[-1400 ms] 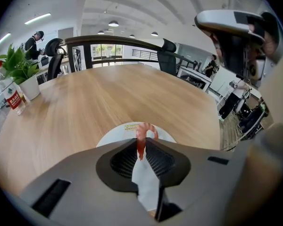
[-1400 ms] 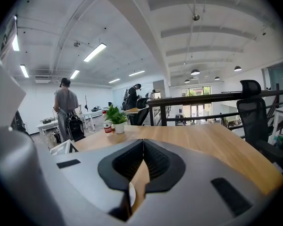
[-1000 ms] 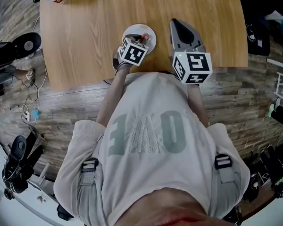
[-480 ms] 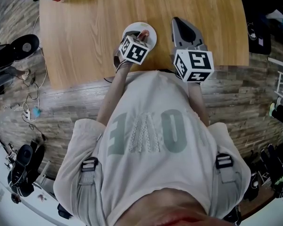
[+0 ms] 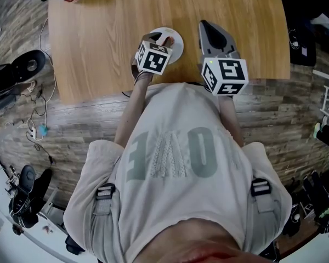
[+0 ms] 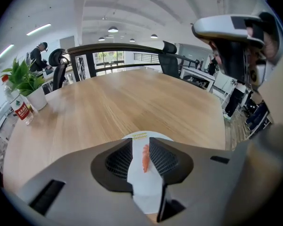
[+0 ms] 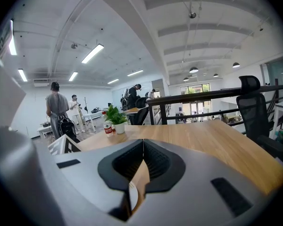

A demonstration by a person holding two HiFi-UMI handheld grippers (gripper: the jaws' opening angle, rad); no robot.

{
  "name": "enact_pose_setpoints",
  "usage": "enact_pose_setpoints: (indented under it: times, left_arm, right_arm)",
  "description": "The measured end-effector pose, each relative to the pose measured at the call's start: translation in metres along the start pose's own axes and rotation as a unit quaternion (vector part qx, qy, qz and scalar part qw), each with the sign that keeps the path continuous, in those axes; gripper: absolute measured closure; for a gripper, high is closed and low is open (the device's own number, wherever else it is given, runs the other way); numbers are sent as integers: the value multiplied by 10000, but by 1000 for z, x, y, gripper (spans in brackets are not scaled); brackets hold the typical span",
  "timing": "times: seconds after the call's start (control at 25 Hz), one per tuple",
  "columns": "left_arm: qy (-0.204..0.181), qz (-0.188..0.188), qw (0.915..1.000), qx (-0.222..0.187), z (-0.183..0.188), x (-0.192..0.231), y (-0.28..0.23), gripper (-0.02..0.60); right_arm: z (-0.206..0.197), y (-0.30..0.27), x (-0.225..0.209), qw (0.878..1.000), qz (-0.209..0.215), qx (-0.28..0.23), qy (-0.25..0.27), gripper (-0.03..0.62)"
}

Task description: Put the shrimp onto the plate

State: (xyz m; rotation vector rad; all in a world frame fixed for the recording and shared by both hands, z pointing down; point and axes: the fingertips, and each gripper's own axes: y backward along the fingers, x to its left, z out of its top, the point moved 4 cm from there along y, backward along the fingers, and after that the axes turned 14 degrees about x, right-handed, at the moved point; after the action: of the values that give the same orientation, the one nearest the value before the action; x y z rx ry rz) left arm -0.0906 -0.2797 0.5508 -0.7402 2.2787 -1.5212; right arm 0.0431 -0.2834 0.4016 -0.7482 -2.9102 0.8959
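Low in the middle of the left gripper view, the grey two-jaw left gripper (image 6: 140, 147) is being held over the round white plate (image 6: 144, 187), its jaws being shown spread with a clear gap between them. The small orange shrimp (image 6: 145, 158) is being framed in that gap, close against the ribbed pad at its right, with the plate directly beneath. Whether it is being touched by that pad or is lying on the plate cannot be told. The grey right gripper (image 7: 142, 142) is being held empty, jaws pressed together, above the pale wooden table (image 7: 217, 145). The risk is being judged to lie in the withdrawal: a shrimp sticking to the pad could be dragged along and dropped onto the wood, or the light plate could be nudged by a jaw.
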Motion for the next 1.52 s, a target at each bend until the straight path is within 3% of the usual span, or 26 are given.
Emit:
enact_pose_setpoints:
  times: [0.2, 0.32, 0.44, 0.56, 0.72, 0.84, 1.04, 1.16, 1.24, 1.52]
  left_arm:
    - [291, 91, 9986, -439, 16, 16, 18, 471]
    - [609, 43, 9932, -986, 33, 22, 43, 471]
    - [789, 58, 9820, -1713, 57, 32, 78, 471]
    - [966, 33, 9643, -2464, 77, 41, 117, 471]
    - [961, 28, 9361, -3384, 95, 45, 172, 497]
    - [900, 88, 9058, -4139, 103, 46, 212, 565]
    - [457, 1159, 8398, -5284, 102, 39, 288, 572]
    - [259, 1585, 8134, -5590, 101, 35, 313, 572]
    - [239, 1603, 8080, -5664, 100, 34, 319, 572]
    - [311, 1412, 8111, -5668, 102, 31, 318, 572]
  right_arm:
    - [7, -3, 5, 9999, 60, -87, 64, 576]
    - [14, -1, 6, 9998, 94, -185, 51, 576]
    - [24, -2, 10, 9993, 159, -289, 183, 576]
    - [39, -4, 17, 9979, 228, -482, 370, 576]
    - [68, 2, 28, 9940, 309, -851, 612, 576]
    - [86, 10, 34, 9904, 241, -1090, 820, 576]
    - [101, 28, 40, 9848, 200, -1448, 938, 576]
    - [103, 34, 45, 9818, 81, -1581, 1050, 577]
    - [103, 36, 48, 9807, 22, -1612, 1107, 577]
    - [101, 39, 56, 9806, 109, -1602, 1123, 577]
